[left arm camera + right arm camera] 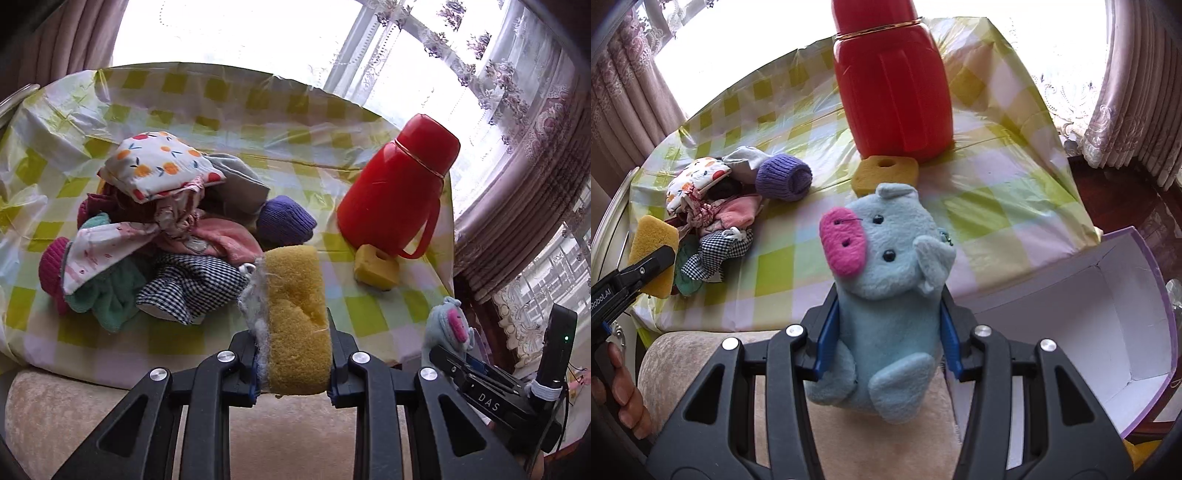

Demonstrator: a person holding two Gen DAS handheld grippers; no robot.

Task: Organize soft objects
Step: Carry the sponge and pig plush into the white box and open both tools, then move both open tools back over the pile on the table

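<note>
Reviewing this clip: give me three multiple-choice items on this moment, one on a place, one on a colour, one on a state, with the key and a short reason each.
1. Where does the small yellow sponge with a hole lie?
A. in the white box
B. at the red flask's base
C. on the clothes pile

2. What colour is the plush toy's snout?
A. pink
B. green
C. black

3. What is the left gripper doing?
A. open and empty
B. shut on a sock
C. shut on a yellow sponge

Key: B, the small sponge touches the red flask; A, the blue plush toy has a pink snout; C, the left gripper pinches the large yellow sponge.
</note>
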